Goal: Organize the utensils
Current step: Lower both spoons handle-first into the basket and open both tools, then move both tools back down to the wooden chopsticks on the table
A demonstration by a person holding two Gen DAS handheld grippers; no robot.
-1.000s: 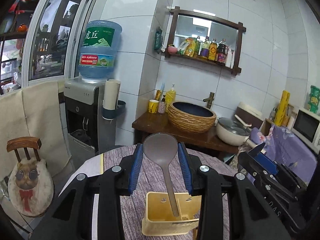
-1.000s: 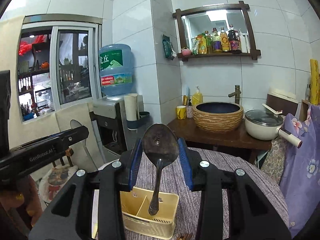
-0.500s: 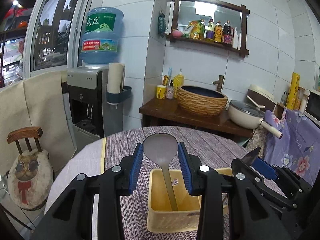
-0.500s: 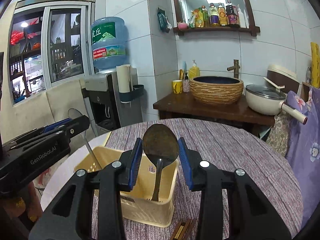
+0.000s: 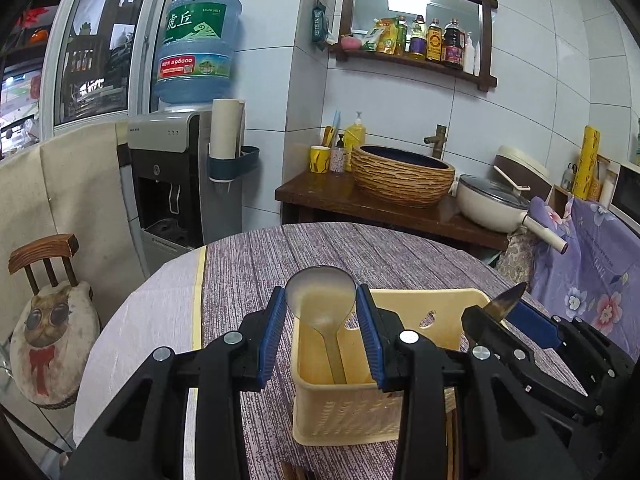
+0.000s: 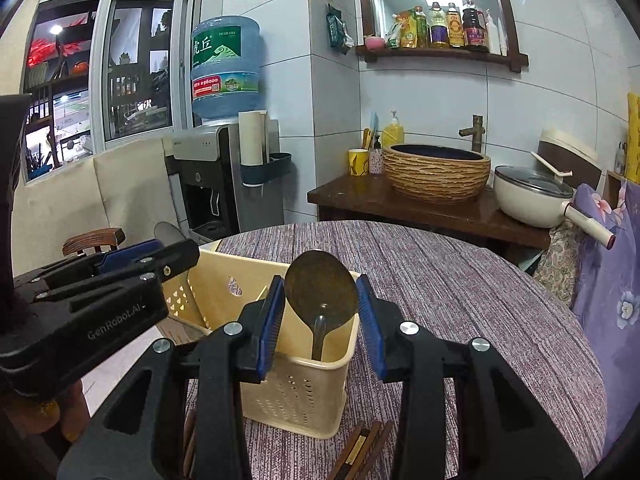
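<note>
My left gripper (image 5: 321, 312) is shut on a grey spoon (image 5: 320, 300), bowl up, with the handle down inside the left compartment of a cream plastic utensil caddy (image 5: 344, 412). My right gripper (image 6: 321, 312) is shut on a dark metal spoon (image 6: 320, 292), bowl up, its handle down inside the caddy's right compartment (image 6: 304, 392). Each gripper shows in the other's view, the right gripper (image 5: 516, 320) at the caddy's right and the left gripper (image 6: 132, 268) at its left. Brown chopsticks (image 6: 360, 452) lie on the cloth in front of the caddy.
The caddy stands on a round table with a purple striped cloth (image 5: 320, 248). Behind it are a wooden counter with a woven basin (image 5: 402, 178), a white pan (image 5: 496, 204), a water dispenser (image 5: 180, 168) and a small chair (image 5: 48, 312) at left.
Both grippers have lowered with their spoons, so the handles now reach deep into the caddy. The caddy looks closer and larger in both views.
</note>
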